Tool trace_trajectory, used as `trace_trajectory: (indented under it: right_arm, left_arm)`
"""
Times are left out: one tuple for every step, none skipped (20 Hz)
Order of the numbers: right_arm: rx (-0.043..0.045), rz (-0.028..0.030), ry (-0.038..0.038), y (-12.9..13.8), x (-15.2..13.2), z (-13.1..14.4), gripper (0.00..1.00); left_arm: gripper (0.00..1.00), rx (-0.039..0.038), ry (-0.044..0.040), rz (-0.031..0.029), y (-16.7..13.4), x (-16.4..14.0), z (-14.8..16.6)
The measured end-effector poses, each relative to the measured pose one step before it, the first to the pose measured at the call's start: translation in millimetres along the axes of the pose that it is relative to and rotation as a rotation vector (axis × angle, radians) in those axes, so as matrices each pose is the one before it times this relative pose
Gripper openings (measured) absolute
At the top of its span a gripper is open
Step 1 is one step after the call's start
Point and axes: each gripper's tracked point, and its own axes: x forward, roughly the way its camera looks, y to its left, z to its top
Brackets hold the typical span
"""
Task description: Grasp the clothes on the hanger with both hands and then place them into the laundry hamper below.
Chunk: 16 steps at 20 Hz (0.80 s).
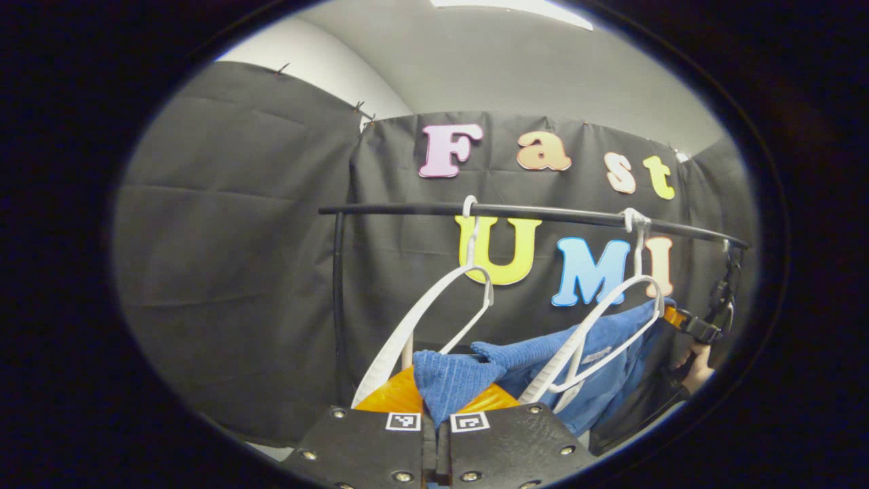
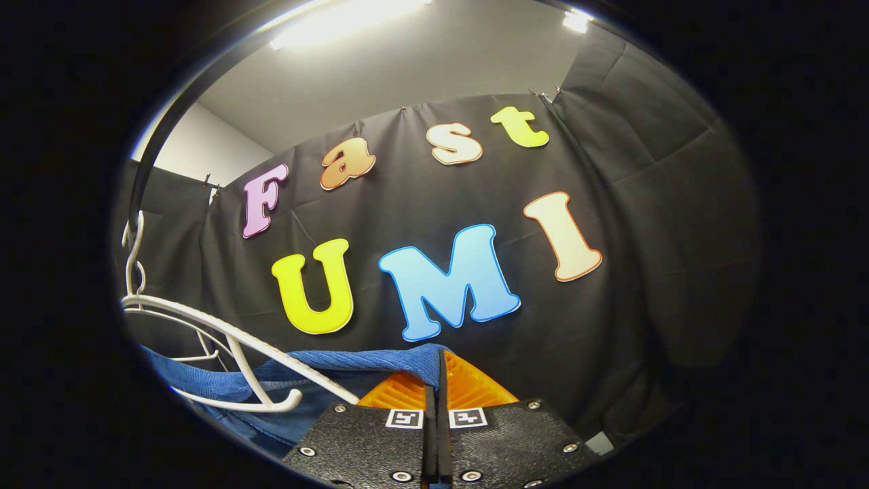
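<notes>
While the blue garment [image 1: 577,353] is hanging over the white hanger [image 1: 597,326] on the black rail [image 1: 529,214], both tongs are closed on its cloth. In the left gripper view a fold of blue fabric is pinched between the left tongs [image 1: 445,407]. In the right gripper view the hem is clamped just ahead of the right tongs [image 2: 438,387], with the hanger to their left. A second white hanger [image 1: 434,312] is seen just beyond the left tongs. For a good step, both ends should be lifted together, upward and off the hanger arms, so that the cloth is not snagged. The hamper should then be found below both tongs.
</notes>
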Motion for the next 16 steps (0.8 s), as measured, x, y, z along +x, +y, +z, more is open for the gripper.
trace_trajectory:
  right_arm:
    - [-0.02068,-0.00338,0.00361,-0.77,1.12,-3.57,0.00]
    - [-0.01544,-0.00241,0.00406,-1.78,1.65,-3.45,0.00]
    - [-0.01168,-0.00245,0.00655,-1.79,2.48,-3.92,0.00]
    - [-0.00692,-0.00363,0.00730,-2.37,2.19,-3.73,0.00]
    - [-0.00378,-0.00273,0.00959,-1.41,2.36,-4.16,0.00]
    - [-0.00449,-0.00096,0.00810,-0.96,0.94,-3.57,0.00]
    - [-0.00462,0.00030,0.00519,0.28,-2.03,-2.11,0.00]
    - [-0.00641,0.00298,0.00230,0.68,-2.18,-0.66,0.00]
    - [-0.00843,0.00065,0.00110,-1.43,-3.94,-0.40,0.00]
    - [-0.00755,0.00067,0.00257,-0.86,-2.48,-1.62,0.00]
    - [-0.00487,0.00119,0.00497,1.35,0.54,-3.95,0.00]
    - [-0.00485,0.00291,0.00871,-0.28,-0.87,-5.13,0.00]
    - [-0.00701,0.00445,0.01096,-1.32,-1.35,-5.85,0.00]
    - [-0.00926,0.00452,0.01386,-0.22,-3.25,-6.44,0.00]
    - [-0.00669,0.00392,0.01341,0.81,-4.19,-5.35,0.00]
    - [-0.00299,0.00403,0.01246,-0.51,-4.26,-5.51,0.00]
  left_arm:
    - [0.02,-0.01526,0.01076,-0.00227,-0.18,4.07,-6.64]
    - [0.02,-0.00338,0.01049,0.00053,-0.09,3.02,-5.26]
    - [0.01,-0.00073,0.01282,0.00306,-2.02,3.21,-4.87]
    - [0.01,-0.00326,0.00716,0.00037,-1.95,2.97,-3.95]
    - [0.01,-0.00588,0.00305,0.00038,-2.47,2.66,-3.94]
    - [0.01,-0.00614,0.00192,0.00085,-1.31,1.38,-1.38]
    - [0.02,-0.00272,0.00176,0.00214,-1.03,-1.18,-2.46]
    - [0.01,-0.00003,0.00123,0.00567,0.34,-1.48,-2.00]
    - [0.01,-0.00025,0.00339,0.00705,2.72,-2.03,-0.58]
    - [0.01,0.00072,0.00650,0.00762,0.20,0.04,-4.42]
    - [0.01,-0.00061,0.00771,0.00692,0.30,1.21,-6.57]
    - [0.01,-0.00086,0.00768,0.00589,1.06,-0.74,-6.04]
    - [0.01,-0.00183,0.00800,0.00602,2.56,-5.92,-6.81]
    - [0.01,-0.00306,0.00985,0.00612,2.46,-5.12,-6.37]
    - [0.01,-0.00340,0.01097,0.00690,1.80,-4.65,-7.08]
    - [0.01,-0.00254,0.01118,0.00504,0.77,-3.50,-6.91]
